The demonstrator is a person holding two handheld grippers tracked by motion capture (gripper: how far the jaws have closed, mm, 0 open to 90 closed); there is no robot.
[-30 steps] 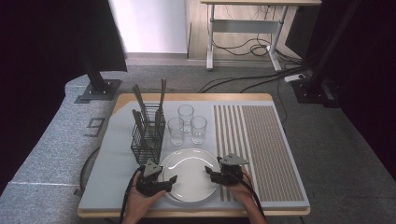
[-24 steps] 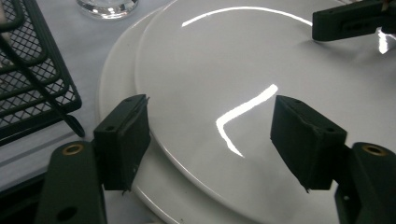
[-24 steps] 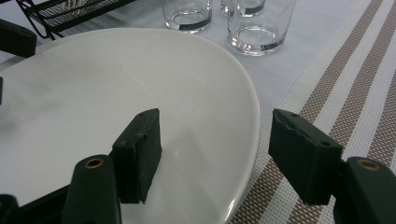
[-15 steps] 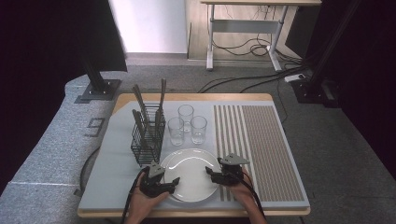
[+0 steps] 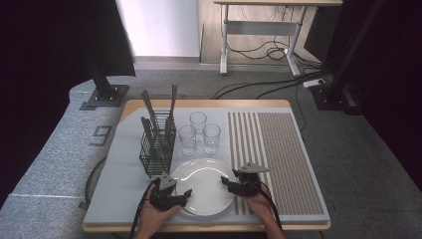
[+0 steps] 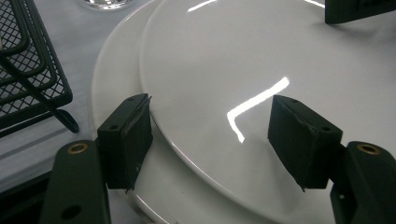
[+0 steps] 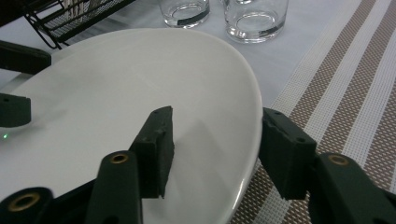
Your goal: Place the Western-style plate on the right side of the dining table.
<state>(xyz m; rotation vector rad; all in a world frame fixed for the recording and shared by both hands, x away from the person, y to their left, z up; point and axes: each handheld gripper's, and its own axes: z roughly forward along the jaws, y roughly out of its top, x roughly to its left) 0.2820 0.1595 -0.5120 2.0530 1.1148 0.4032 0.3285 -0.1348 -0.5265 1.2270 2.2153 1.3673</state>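
Two white plates are stacked near the six o'clock edge of the desk point(image 5: 124, 199). The upper plate point(image 5: 209, 181) is shifted toward three o'clock, so a crescent of the lower plate point(image 6: 116, 84) is exposed at nine o'clock.

The left claw point(image 5: 183, 194) is placed at the stack's eight o'clock rim. In the left gripper view its jaws are seen wide apart, one pad over the exposed lower rim beside the upper plate's edge, the other above the upper plate's face; no pressing is seen.

The right claw point(image 5: 228, 183) is set at the three o'clock rim. Its jaws have just been closing, with the upper plate's rim between them: one pad over the plate's face, the other outside the rim above the striped mat point(image 5: 278, 154). A gap is visible at the outer pad, so the rim is straddled, not clamped.

Three glasses point(image 5: 198, 130) are grouped at twelve o'clock of the plates. A black wire basket point(image 5: 157, 147) with dark utensils upright in it stands at ten o'clock. A grey cloth point(image 5: 119, 174) covers the desk under the plates.
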